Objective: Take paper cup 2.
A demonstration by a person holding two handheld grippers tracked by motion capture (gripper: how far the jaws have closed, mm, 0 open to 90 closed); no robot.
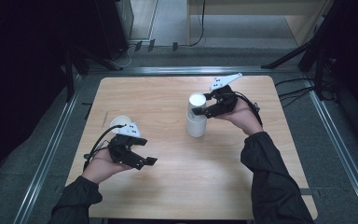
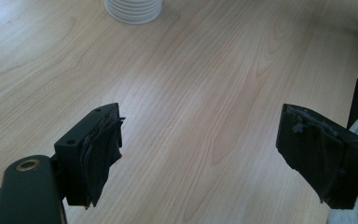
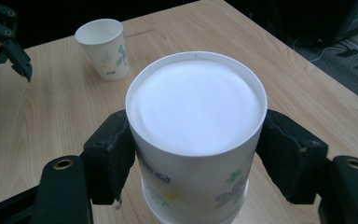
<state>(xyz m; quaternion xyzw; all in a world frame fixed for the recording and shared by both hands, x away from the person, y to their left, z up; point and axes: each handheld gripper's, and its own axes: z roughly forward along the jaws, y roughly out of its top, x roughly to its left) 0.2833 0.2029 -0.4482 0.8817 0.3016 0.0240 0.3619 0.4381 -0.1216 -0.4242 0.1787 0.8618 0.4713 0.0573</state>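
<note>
A: Right gripper [image 1: 199,111] – status?

B: Clamped on top cup [image 3: 196,135] of upside-down paper cup stack [image 1: 196,122], mid-table, a bit right of centre. Pads [image 3: 111,156] pressed against both sides just under the flat white base, per right gripper view. Base facing up, floral print on the side wall.

A: Stack sitting on the table [image 1: 182,172]?

B: Bottom of stack resting on wood in high view. Ribbed rims at the stack's foot [image 2: 133,9] visible at top edge of left gripper view, touching table there too.

A: Top cup lifted off the rest?

B: Can't tell. Looks nested w/ next one below in right gripper view; seam hidden by jaws.

A: Left gripper [image 1: 145,160]?

B: Jaws spread wide, nothing between, only bare wood grain under them in left gripper view. Held near table's front-left part, well apart from stack, pointing right-ish toward centre.

A: Anything else on the table?

B: Single paper cup [image 1: 121,123], upright, mouth up, same floral print. Just behind left gripper in high view; far-left background in right gripper view. Not touched by either gripper.

A: Hands?

B: Dark sleeves coming in from bottom edge, one hand per gripper. Cables trailing from both.
</note>
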